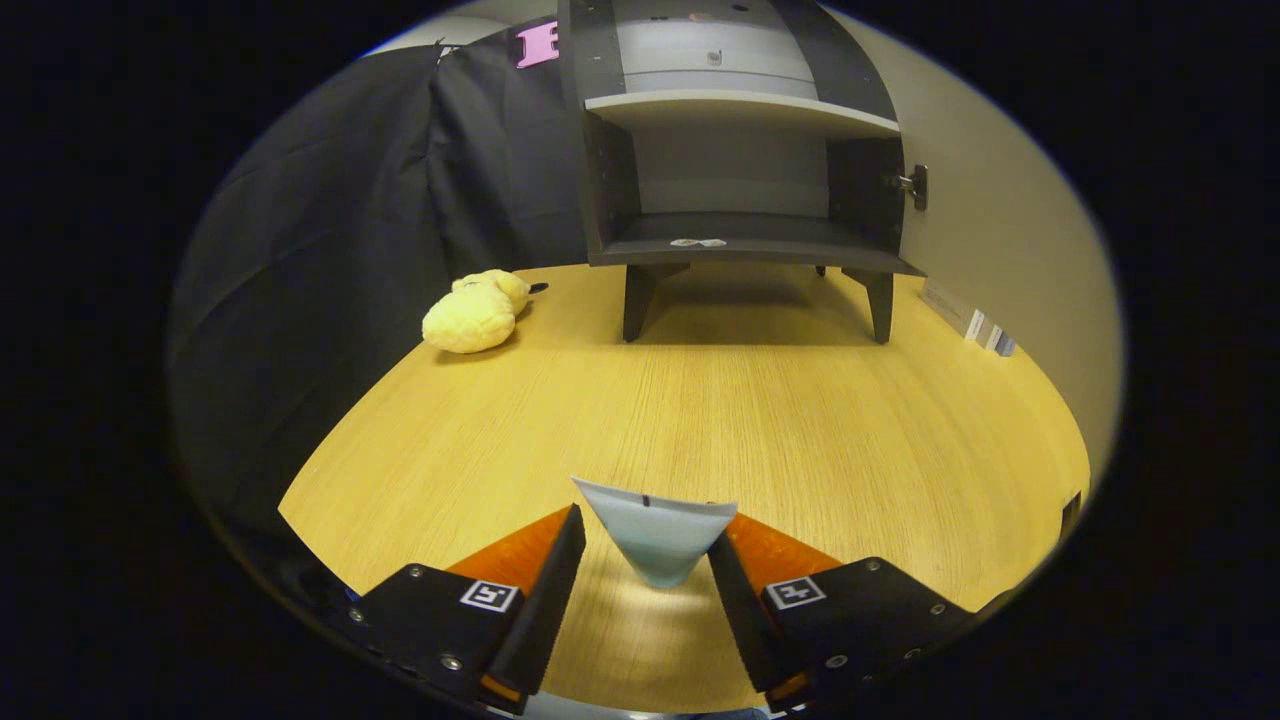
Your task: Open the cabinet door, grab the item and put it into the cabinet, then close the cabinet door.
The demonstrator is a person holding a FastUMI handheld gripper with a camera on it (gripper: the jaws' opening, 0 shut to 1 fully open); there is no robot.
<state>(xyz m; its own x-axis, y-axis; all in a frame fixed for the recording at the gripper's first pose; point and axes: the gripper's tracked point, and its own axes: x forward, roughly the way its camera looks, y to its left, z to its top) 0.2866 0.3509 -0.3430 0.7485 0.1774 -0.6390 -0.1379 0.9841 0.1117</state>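
Cabinet (740, 190) stands open at the table's (700, 400) far end, door swung right.
One pale cup (655, 535) is gripped between the gripper's (645, 570) narrowed fingers, level above the table; one yellow plush toy (475, 312) lies left of the cabinet.

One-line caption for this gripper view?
Gripper shut on pale cup above wooden table; open cabinet ahead, yellow plush toy beside it.

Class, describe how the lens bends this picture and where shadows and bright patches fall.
Gripper view: fisheye bows the table edge and cabinet sides; shadow pools under the cabinet; a bright patch lies under the pale cup pinched in the gripper; focus looks sharp.
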